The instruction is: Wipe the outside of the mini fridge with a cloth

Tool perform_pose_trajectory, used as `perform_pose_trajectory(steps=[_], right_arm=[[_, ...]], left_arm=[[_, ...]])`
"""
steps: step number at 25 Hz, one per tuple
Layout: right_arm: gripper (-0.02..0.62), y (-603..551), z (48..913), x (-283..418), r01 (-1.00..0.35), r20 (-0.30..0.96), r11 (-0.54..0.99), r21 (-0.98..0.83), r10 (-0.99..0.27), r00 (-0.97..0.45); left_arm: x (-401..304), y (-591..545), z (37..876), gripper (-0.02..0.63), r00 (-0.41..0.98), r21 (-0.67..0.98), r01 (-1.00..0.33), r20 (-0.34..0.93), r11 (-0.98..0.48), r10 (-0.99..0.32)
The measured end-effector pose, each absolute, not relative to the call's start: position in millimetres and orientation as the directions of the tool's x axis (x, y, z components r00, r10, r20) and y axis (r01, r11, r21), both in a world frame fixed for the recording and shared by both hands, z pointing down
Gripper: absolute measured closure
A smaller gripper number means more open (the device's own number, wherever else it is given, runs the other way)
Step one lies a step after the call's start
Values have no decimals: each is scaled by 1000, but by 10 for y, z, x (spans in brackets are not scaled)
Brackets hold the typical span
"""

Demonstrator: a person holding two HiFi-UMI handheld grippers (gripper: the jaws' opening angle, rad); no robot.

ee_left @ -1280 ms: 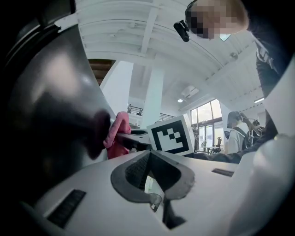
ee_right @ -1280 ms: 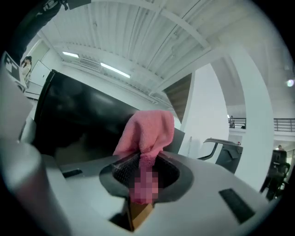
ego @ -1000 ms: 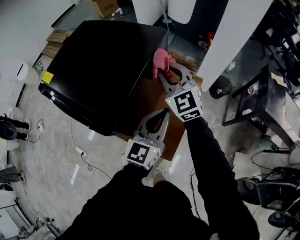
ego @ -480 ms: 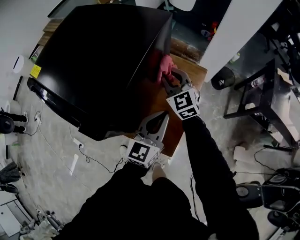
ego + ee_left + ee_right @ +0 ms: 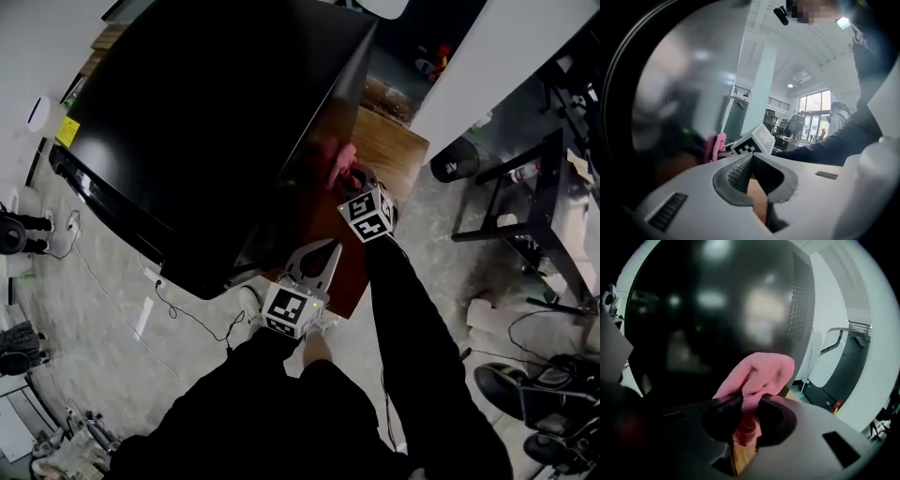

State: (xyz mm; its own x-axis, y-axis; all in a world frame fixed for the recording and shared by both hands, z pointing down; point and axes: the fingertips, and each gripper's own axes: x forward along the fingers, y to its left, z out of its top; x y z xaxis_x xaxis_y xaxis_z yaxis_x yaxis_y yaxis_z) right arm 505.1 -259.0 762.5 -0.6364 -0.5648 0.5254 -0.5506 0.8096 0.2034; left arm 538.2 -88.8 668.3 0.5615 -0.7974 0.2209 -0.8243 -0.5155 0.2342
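Cloth (image 5: 761, 376), pink and bunched, is clamped in right gripper (image 5: 747, 401) jaws against glossy black mini fridge (image 5: 206, 122); left gripper (image 5: 751, 157) jaws closed.

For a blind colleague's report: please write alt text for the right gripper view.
The right gripper is shut on a bunched pink cloth, held up in front of the glossy black side of the mini fridge. A white curved structure stands behind, at right.

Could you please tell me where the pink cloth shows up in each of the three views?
Head view: the pink cloth sits just right of centre, held by the right gripper at the mini fridge.
Left gripper view: small, left of centre, beyond the jaws.
Right gripper view: dead centre, clamped between the jaws.
Shared landmark: the mini fridge's glossy side.
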Motion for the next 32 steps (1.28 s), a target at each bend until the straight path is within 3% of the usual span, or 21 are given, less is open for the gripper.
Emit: perform_pose_trajectory(steps=[4, 8, 20, 25, 29, 32], right_arm=[[529, -2594, 7916, 5030, -536, 586, 823, 187, -532, -611], [523, -2567, 7779, 5106, -575, 561, 796, 191, -569, -601], [523, -1530, 5376, 5683, -670, 257, 725, 158, -686, -681], [523, -915, 4376, 5617, -620, 142, 773, 137, -635, -759], [523, -294, 4056, 5545, -588, 94, 808, 24, -588, -804], [522, 170, 3911, 5185, -490, 68, 871, 12, -490, -869]], left_arm=[[5306, -817, 6689, 600, 555, 253, -827, 227, -502, -800], [5234, -743, 6592, 600, 562, 250, -823, 223, -510, -797], [5436, -244, 5189, 600, 674, 261, -728, 101, -634, -732], [5277, 42, 4442, 600, 708, 213, -696, 43, -686, -705], [4997, 440, 4037, 600, 694, 183, -710, 16, -680, -720], [4581, 618, 3843, 600, 653, 172, -747, 13, -642, -757]])
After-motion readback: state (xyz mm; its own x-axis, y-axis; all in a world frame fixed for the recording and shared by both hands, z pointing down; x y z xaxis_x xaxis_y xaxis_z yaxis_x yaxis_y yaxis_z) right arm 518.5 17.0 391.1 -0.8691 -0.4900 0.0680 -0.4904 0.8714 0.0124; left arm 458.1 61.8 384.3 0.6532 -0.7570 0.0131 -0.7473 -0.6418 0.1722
